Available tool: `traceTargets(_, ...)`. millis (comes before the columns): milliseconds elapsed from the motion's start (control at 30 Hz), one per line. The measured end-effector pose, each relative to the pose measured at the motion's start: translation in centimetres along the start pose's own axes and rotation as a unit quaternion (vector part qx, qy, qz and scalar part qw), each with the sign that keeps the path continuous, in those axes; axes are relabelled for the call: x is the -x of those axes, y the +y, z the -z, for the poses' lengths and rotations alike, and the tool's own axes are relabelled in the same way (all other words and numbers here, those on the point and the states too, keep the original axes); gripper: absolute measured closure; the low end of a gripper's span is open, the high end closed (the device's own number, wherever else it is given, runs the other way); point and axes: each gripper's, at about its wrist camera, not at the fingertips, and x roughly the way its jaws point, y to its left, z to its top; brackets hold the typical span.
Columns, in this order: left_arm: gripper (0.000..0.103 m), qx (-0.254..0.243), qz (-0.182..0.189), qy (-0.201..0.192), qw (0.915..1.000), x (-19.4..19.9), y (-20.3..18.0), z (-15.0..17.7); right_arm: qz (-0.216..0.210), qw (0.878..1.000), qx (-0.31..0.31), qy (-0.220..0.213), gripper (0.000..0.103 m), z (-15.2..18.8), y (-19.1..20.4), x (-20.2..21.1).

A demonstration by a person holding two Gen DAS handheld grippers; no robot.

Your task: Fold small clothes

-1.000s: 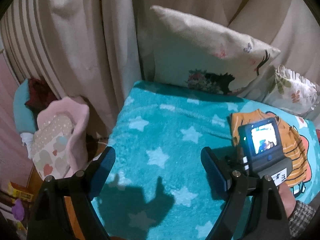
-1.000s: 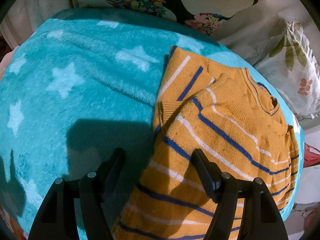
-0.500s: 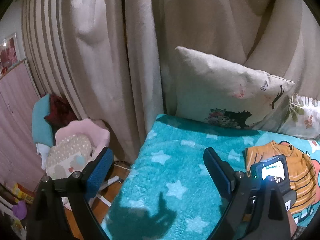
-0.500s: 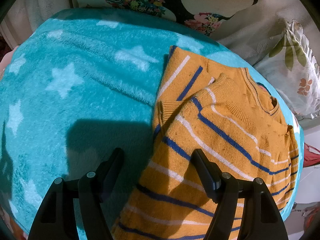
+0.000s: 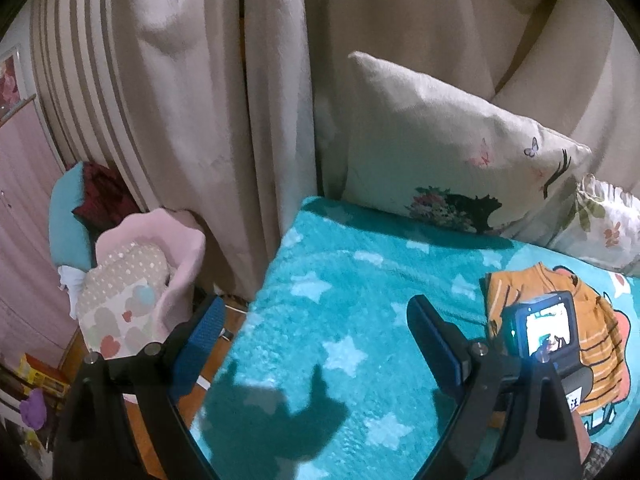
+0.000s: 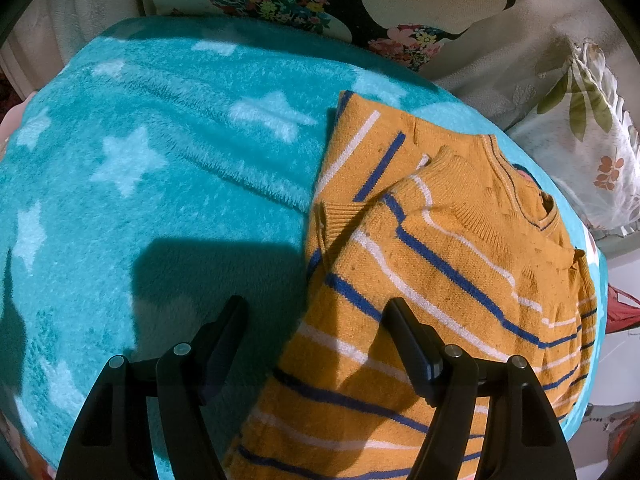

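Your orange knit sweater [image 6: 432, 264], ribbed and striped blue and white, lies partly folded on the fluffy teal star blanket [image 6: 160, 184], toward three o'clock of it. Your right gripper [image 6: 316, 320] hangs over its left edge, jaws spread and holding nothing. Your left gripper [image 5: 316, 320] hangs wide apart over bare blanket. Next, likely pinch an edge for another fold.

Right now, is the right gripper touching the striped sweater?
Cannot tell. In the right wrist view the right gripper is open above the orange striped sweater edge, but no gap or contact shows plainly.
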Motion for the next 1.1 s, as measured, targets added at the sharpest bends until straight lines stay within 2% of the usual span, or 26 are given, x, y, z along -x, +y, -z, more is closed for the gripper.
traceTargets(233, 0.012, 0.001, 0.006, 0.007, 1.0000, -0.2, 0.0, 0.2, 0.001, 1.000, 0.000, 0.000, 0.026, 0.0, 0.0, 0.0)
traceTargets(600, 0.012, 0.002, 0.027, 0.039, 0.9989, -1.6, 0.0, 0.7, 0.000, 1.000, 0.001, 0.000, 0.026, 0.1, 0.0, 0.0)
traceTargets(667, 0.012, 0.002, 0.031, 0.052, 0.9982, -2.1, -0.1, 0.8, 0.000, 1.000, 0.002, 0.000, 0.026, 0.1, 0.0, 0.0)
traceTargets(900, 0.012, 0.015, 0.089, 0.127, 0.9879, -4.6, -0.5, 2.1, 0.000, 1.000, 0.002, 0.000, 0.026, 0.1, 0.0, 0.0)
traceTargets(1100, 0.012, 0.017, 0.102, 0.151, 0.9832, -5.3, -0.8, 2.8, 0.000, 1.000, 0.002, 0.000, 0.026, 0.2, -0.1, 0.0)
